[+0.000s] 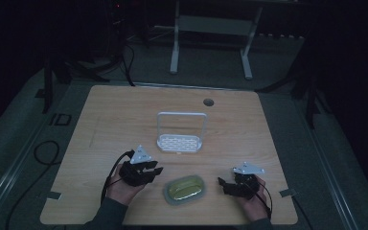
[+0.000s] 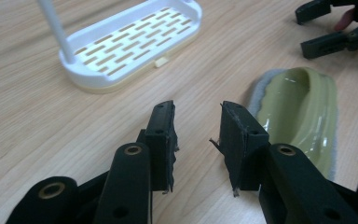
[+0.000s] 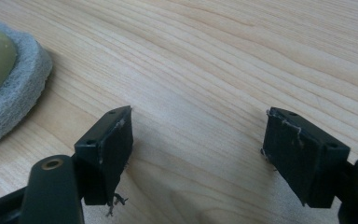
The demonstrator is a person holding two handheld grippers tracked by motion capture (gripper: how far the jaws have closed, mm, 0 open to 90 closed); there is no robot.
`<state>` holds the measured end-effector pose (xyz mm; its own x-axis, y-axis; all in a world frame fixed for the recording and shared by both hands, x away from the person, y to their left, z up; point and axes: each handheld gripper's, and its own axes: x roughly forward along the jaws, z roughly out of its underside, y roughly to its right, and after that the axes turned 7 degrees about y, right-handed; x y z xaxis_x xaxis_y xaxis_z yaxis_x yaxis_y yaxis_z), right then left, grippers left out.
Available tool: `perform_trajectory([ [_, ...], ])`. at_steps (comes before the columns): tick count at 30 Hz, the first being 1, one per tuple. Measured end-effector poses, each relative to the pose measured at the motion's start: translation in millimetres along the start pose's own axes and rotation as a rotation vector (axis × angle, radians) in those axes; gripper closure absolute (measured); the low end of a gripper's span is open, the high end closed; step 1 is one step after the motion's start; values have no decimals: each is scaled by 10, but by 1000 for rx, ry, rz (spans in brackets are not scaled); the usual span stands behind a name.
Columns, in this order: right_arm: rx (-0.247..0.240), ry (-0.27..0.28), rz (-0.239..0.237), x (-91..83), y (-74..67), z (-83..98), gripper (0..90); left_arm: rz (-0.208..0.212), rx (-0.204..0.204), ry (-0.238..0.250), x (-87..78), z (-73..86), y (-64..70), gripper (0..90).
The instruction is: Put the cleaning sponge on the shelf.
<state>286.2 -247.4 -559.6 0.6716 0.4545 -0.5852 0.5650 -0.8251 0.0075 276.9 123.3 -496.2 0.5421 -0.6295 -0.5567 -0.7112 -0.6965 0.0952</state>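
Soap bar (image 1: 184, 188) on grey pad, lower centre of counter (image 1: 115, 115), between left gripper (image 1: 149, 171) and right gripper (image 1: 226, 184). Both fingers apart, empty. White rack (image 1: 179, 143) beyond. Likely pick soap: grip across narrow sides, slippery.

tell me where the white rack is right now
In the high view the white rack stands near the middle of the table, just beyond the green scrubber and ahead of both grippers.

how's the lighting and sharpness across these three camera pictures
High view: dim and underexposed, room behind the table nearly black. Left gripper view: bright, even light, glare on the yellow-green sponge. Right gripper view: bright, wood grain crisp, near claw parts slightly soft.
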Motion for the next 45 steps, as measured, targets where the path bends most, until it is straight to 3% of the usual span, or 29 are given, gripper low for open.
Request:
perform_trajectory([
  [11, -1, 0, 0, 0, 1, 0, 237, 46, 33, -17, 79, -44, 158, 653],
  [22, -1, 0, 0, 0, 1, 0, 237, 95, 84, -29, 161, -137, 345, 759],
  [35, 1, 1, 0, 0, 0, 0, 237, 153, 96, -22, 293, -264, 475, 838],
  [45, 1, 1, 0, 0, -1, 0, 237, 189, 114, -44, 405, -325, 596, 893],
])
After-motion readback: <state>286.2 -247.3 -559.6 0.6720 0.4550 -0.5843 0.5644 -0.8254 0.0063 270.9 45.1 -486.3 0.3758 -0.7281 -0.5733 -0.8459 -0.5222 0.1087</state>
